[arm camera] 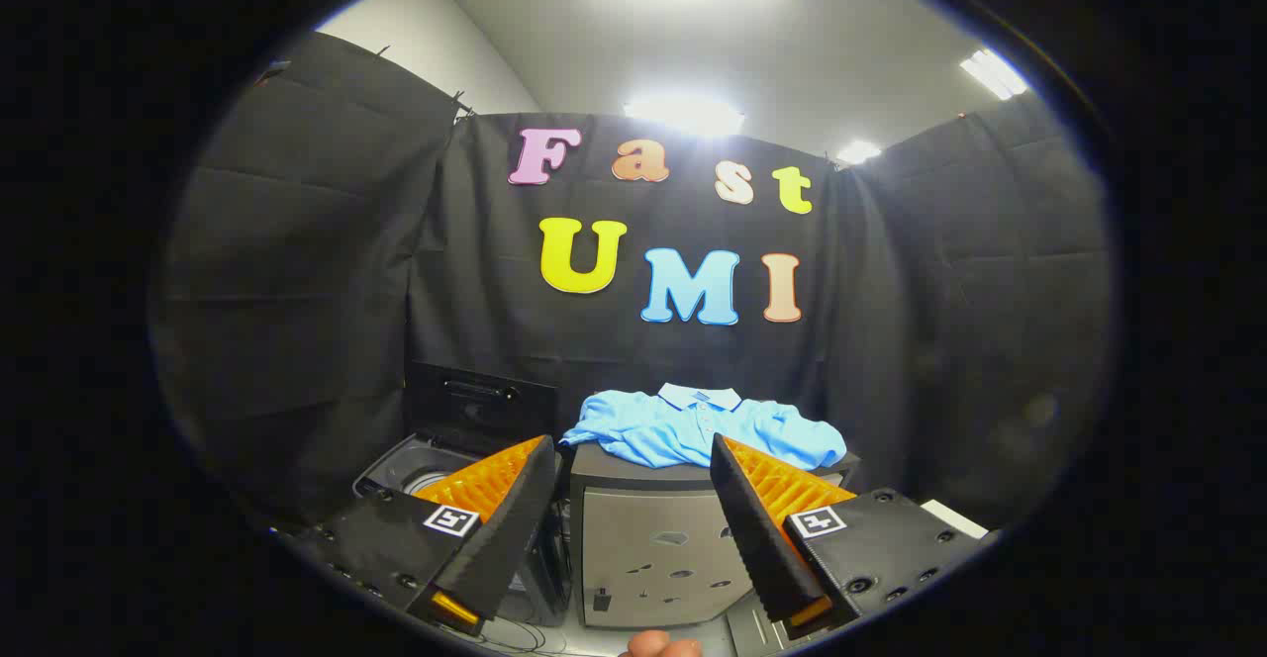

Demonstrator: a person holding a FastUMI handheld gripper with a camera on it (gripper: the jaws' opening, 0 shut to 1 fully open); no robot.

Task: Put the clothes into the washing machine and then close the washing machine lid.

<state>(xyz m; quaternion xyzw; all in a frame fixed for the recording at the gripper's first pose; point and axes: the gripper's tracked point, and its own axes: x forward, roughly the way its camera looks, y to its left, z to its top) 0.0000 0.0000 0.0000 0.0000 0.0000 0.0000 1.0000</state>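
A light blue polo shirt (pixel 698 429) lies spread on top of a grey cabinet (pixel 653 548), beyond my fingers. To the left of the cabinet stands the washing machine (pixel 411 464), its dark lid (pixel 480 405) raised upright behind the tub opening. My gripper (pixel 633 459) is open, fingers wide apart with nothing between them. It hangs back from both the shirt and the machine. The left finger covers part of the machine's rim.
Black cloth walls close in the booth behind and at both sides. The cabinet's front panel has several small holes. Part of a hand (pixel 663 645) shows low between the fingers. A white edge (pixel 955 518) sits past the right finger.
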